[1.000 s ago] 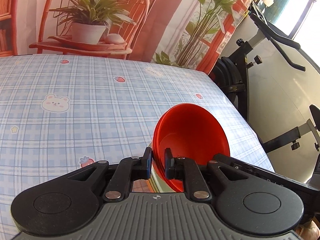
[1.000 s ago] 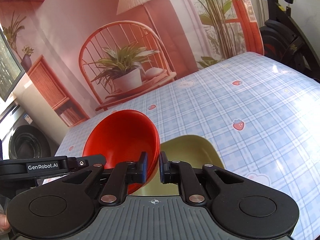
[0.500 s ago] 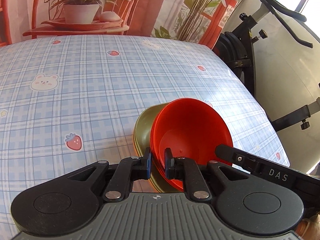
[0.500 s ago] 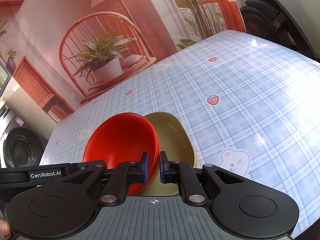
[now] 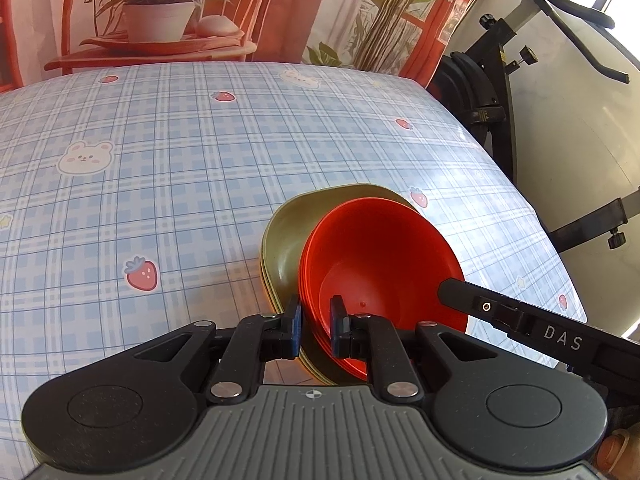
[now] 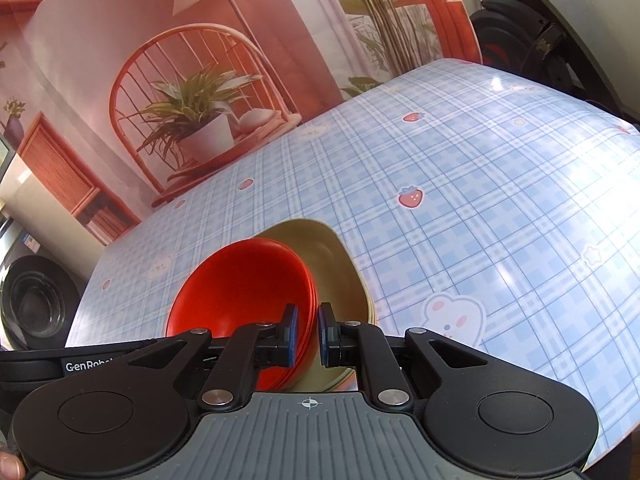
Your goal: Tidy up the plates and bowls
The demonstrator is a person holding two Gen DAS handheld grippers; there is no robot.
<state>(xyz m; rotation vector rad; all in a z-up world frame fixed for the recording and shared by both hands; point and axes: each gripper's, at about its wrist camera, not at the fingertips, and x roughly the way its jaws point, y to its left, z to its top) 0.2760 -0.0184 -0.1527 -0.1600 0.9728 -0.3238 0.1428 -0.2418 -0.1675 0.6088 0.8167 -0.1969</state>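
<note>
Red bowls (image 5: 380, 264) nested over olive plates (image 5: 288, 240), both grippers' fingers clamped on stack rim; set-down on bench (image 5: 160, 184) apparently remains.

Surface finishes: smooth plastic ware on a glossy wipe-clean cover.

The red bowls (image 5: 384, 248) and olive bowls (image 5: 288, 232) look like smooth moulded plastic with a soft sheen. The checked tablecloth (image 5: 200, 152) is glossy, throwing white glare in the right wrist view. The left gripper (image 5: 315, 326) and right gripper (image 6: 307, 334) are matt black plastic with ribbed grey housings, bright metal pivot pins and blue pads.
</note>
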